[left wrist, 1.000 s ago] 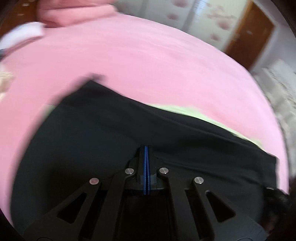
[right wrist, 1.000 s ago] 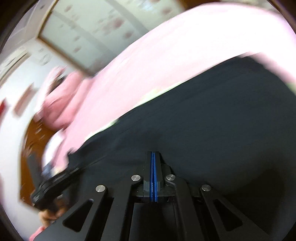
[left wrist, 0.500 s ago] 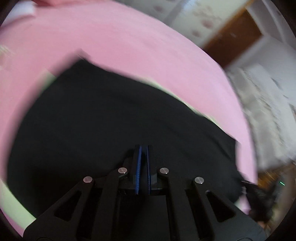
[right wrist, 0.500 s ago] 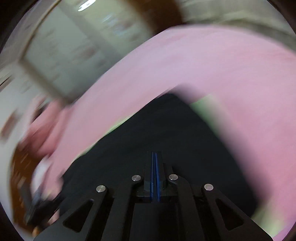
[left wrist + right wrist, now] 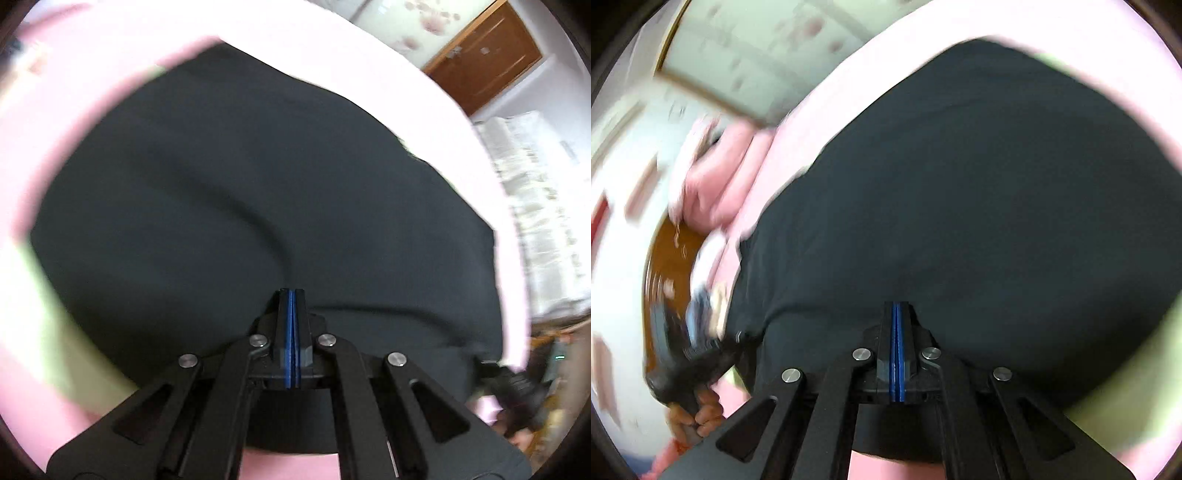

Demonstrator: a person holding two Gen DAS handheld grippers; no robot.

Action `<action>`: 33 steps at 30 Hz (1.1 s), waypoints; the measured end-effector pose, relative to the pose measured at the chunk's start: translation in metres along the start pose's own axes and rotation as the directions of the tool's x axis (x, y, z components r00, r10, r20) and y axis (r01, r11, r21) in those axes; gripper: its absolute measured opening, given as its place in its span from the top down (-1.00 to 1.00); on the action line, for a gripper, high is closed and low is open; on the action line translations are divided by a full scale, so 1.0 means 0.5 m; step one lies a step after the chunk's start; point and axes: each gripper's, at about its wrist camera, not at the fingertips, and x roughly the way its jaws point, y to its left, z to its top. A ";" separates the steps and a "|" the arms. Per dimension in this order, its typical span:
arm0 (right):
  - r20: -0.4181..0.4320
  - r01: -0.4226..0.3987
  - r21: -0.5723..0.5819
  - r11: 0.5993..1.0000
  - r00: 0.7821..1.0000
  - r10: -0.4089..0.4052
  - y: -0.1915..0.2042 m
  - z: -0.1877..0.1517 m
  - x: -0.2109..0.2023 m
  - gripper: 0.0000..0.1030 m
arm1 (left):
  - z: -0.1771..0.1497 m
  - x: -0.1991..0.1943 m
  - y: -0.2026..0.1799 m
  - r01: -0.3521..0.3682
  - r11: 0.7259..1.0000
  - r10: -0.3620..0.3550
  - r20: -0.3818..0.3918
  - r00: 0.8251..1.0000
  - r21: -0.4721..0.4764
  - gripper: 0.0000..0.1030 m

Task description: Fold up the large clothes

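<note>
Both tools, the left tool (image 5: 291, 295) and right tool (image 5: 897, 308), are pinching the near hem of the black garment (image 5: 258, 192), which is stretching away across the pink bed (image 5: 55, 122).

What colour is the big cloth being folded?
The cloth is plain black, seen best in the left wrist view.

A bed (image 5: 110, 85) with a pink sheet carries everything. A dark garment (image 5: 258, 192) lies spread across most of it, with one long soft crease. A pale green cloth (image 5: 51, 317) shows at the garment's edges, under it. A pink bundle (image 5: 716, 184) sits at the bed's far end, blurred.
</note>
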 end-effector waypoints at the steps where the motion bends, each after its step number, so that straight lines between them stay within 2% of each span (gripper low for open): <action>1: 0.034 0.090 0.032 0.995 0.995 -0.091 -0.038 0.026 -0.012 1.00 | 0.004 -0.007 0.025 -0.094 0.996 0.094 0.012 0.996 0.001 0.99; 2: 0.071 0.168 0.053 0.984 0.983 -0.172 -0.072 0.033 -0.039 1.00 | 0.000 -0.016 0.068 -0.213 0.977 0.213 0.027 0.977 -0.007 0.98; 3: 0.100 0.187 0.083 0.979 0.976 -0.194 -0.107 0.037 -0.066 1.00 | -0.002 -0.024 0.100 -0.144 0.989 0.145 0.028 0.989 -0.038 0.98; 4: 0.103 0.155 0.131 0.979 0.980 -0.169 -0.134 0.040 -0.086 1.00 | -0.006 -0.030 0.125 -0.090 0.992 0.092 0.021 0.996 -0.087 0.98; 5: 0.103 0.166 0.151 0.975 0.978 -0.182 -0.144 0.043 -0.097 1.00 | -0.009 -0.033 0.137 -0.077 0.990 0.079 0.013 0.997 -0.114 0.98; 7: 0.098 0.265 0.068 0.962 0.958 -0.271 -0.119 0.048 -0.094 1.00 | -0.010 -0.042 0.140 -0.120 0.987 0.121 0.008 0.993 -0.110 0.98; 8: 0.102 0.333 0.009 0.943 0.938 -0.332 -0.098 0.052 -0.087 1.00 | -0.013 -0.047 0.131 -0.154 0.984 0.156 0.020 0.988 -0.087 0.98; 10: 0.114 0.435 -0.036 0.900 0.896 -0.428 -0.070 0.061 -0.074 1.00 | -0.016 -0.051 0.126 -0.188 0.978 0.191 0.025 0.981 -0.088 0.98; 12: 0.130 0.536 -0.042 0.843 0.839 -0.528 -0.043 0.074 -0.062 1.00 | -0.020 -0.057 0.121 -0.217 0.968 0.221 0.018 0.975 -0.128 0.98; 14: 0.166 0.621 -0.015 0.783 0.774 -0.611 0.056 0.051 0.000 1.00 | -0.021 -0.065 0.121 -0.235 0.960 0.239 0.002 0.971 -0.153 0.99; 15: 0.173 0.635 0.012 0.772 0.759 -0.627 0.068 0.056 -0.001 1.00 | -0.024 -0.069 0.119 -0.239 0.958 0.241 -0.006 0.971 -0.160 0.98; 16: 0.170 0.620 0.037 0.784 0.769 -0.616 0.079 0.064 -0.003 1.00 | -0.027 -0.075 0.123 -0.272 0.947 0.272 -0.029 0.962 -0.168 0.98; 17: 0.154 0.565 0.037 0.824 0.812 -0.563 0.092 0.072 0.001 1.00 | -0.001 -0.066 0.127 -0.297 0.938 0.293 -0.050 0.955 -0.178 0.98; 19: 0.125 0.494 0.012 0.870 0.862 -0.491 0.117 0.094 0.014 1.00 | 0.003 -0.088 0.120 -0.276 0.939 0.268 -0.069 0.961 -0.205 0.98; 20: 0.116 0.461 -0.010 0.887 0.882 -0.457 0.137 0.103 0.023 1.00 | -0.010 -0.093 0.128 -0.244 0.941 0.230 -0.088 0.969 -0.234 0.97; 24: 0.069 0.347 -0.111 0.931 0.937 -0.341 0.221 0.138 0.069 1.00 | -0.052 -0.082 0.146 -0.206 0.932 0.171 -0.140 0.975 -0.297 0.97; 28: 0.000 0.230 -0.165 0.959 0.973 -0.233 0.312 0.156 0.142 0.93 | -0.068 -0.069 0.131 -0.204 0.941 0.169 -0.149 0.974 -0.272 0.97; 32: -0.105 0.182 -0.162 0.970 0.974 -0.201 0.400 0.190 0.283 0.93 | -0.064 -0.063 0.113 -0.190 0.948 0.157 -0.142 0.977 -0.255 0.97; 33: -0.121 0.184 -0.166 0.969 0.971 -0.205 0.425 0.177 0.303 0.93 | -0.066 -0.064 0.113 -0.183 0.949 0.149 -0.144 0.978 -0.256 0.97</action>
